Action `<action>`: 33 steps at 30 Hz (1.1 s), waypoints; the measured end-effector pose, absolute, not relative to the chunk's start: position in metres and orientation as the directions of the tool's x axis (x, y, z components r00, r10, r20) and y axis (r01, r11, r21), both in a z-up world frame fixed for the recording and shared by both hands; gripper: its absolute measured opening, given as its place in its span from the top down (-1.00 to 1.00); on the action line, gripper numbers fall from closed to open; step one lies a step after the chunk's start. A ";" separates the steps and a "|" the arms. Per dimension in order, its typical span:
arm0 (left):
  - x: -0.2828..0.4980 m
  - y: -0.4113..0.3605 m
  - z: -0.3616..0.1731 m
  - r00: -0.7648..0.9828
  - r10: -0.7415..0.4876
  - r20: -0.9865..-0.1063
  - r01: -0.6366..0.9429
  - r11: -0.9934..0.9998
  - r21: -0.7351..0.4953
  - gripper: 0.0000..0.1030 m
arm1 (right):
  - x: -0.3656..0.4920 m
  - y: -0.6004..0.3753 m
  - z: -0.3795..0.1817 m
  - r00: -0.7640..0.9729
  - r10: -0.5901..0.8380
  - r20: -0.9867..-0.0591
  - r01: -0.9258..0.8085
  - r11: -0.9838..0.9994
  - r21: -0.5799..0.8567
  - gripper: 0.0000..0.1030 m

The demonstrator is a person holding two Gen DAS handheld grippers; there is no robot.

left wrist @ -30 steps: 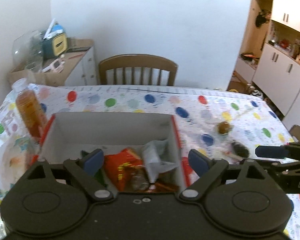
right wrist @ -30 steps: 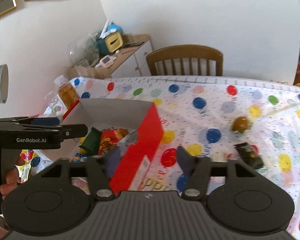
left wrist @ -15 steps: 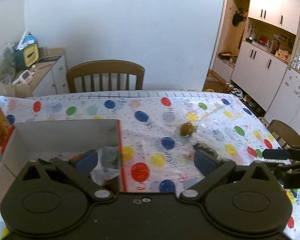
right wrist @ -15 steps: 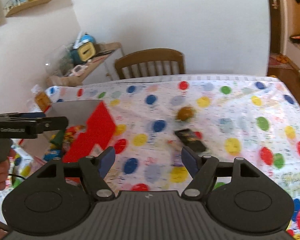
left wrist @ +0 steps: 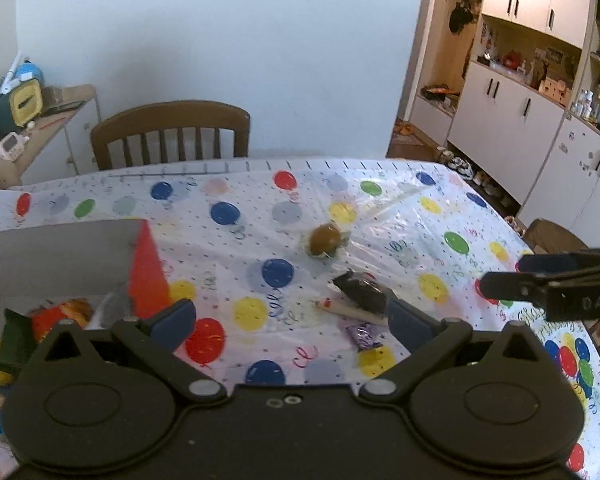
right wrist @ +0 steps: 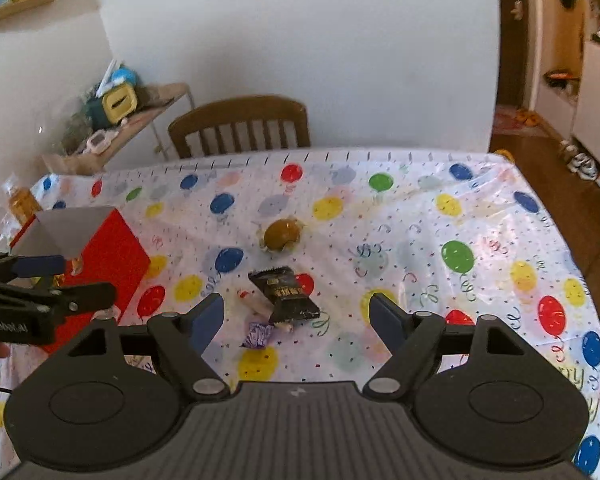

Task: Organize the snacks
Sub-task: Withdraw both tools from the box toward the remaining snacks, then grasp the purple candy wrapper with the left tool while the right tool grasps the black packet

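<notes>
You had soft, even daylight in both views, with pale glare on the plastic tablecloth (left wrist: pixel 400 200) right of centre. Fisheye bending curved the frame edges, the corners went dark, and fine detail looked slightly soft throughout.

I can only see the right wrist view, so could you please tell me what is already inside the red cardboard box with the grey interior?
Observer: The left wrist view looks down into the red cardboard box. An orange-red snack packet, a dark green packet and a silvery wrapper lie in it.
Operator: Thank you. I see the left gripper only side-on. Is it carrying anything?
Observer: No. From its own camera, its blue-padded fingers stand wide apart with nothing between them.
</notes>
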State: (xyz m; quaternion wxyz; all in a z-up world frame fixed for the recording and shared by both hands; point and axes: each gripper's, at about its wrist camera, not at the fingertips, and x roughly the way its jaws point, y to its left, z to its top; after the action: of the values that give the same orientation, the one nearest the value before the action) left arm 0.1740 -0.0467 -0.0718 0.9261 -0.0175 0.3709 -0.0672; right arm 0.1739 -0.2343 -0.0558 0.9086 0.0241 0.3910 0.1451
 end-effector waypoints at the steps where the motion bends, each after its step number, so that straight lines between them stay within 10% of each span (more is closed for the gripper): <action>1: 0.176 -0.051 -0.075 0.709 -0.141 -0.691 0.115 0.990 -0.084 -0.99 | 0.180 -0.235 -0.058 0.640 0.285 -0.713 -0.249 0.955 0.159 -0.55; 19: 0.216 -0.107 -0.137 0.618 -0.130 -0.775 0.093 0.991 -0.093 -0.89 | 0.270 -0.230 -0.110 0.461 0.332 -0.823 -0.300 0.931 0.208 -0.55; 33: 0.239 -0.128 -0.170 0.546 -0.146 -0.825 0.067 0.989 -0.131 -0.18 | 0.310 -0.214 -0.148 0.311 0.390 -0.866 -0.265 0.911 0.315 -0.54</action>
State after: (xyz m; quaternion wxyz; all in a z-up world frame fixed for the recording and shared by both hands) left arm 0.2389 -0.1284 -0.1698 0.8782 -0.0419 0.4725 -0.0608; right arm 0.3103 -0.2139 -0.1480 0.8077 0.0570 0.5506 0.2029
